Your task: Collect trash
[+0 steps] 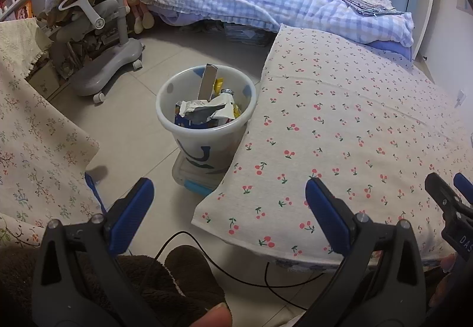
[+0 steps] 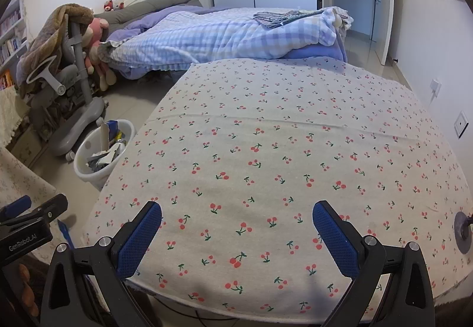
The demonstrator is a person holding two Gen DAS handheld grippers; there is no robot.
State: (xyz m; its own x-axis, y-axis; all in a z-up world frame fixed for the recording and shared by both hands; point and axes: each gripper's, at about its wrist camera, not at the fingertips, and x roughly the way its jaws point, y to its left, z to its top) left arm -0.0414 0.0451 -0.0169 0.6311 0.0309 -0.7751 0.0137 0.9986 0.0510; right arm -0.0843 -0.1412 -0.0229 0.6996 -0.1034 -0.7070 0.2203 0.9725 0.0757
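Note:
A white plastic bin (image 1: 189, 132) stands on a lidded box on the floor, against the left edge of the cherry-print table (image 1: 354, 132). It holds crumpled wrappers and a cardboard piece (image 1: 208, 108). My left gripper (image 1: 229, 203) is open and empty, low over the floor near the table corner, short of the bin. My right gripper (image 2: 236, 226) is open and empty over the table's near edge (image 2: 266, 167). The bin shows at the left in the right wrist view (image 2: 88, 170). The left gripper's body shows there too (image 2: 29, 223).
A grey wheeled chair (image 1: 100, 40) draped with a blanket stands beyond the bin. A bed with a checked duvet (image 1: 266, 2) runs along the back. A floral cloth (image 1: 32, 144) hangs at the left. Black cable (image 1: 266, 279) trails on the floor.

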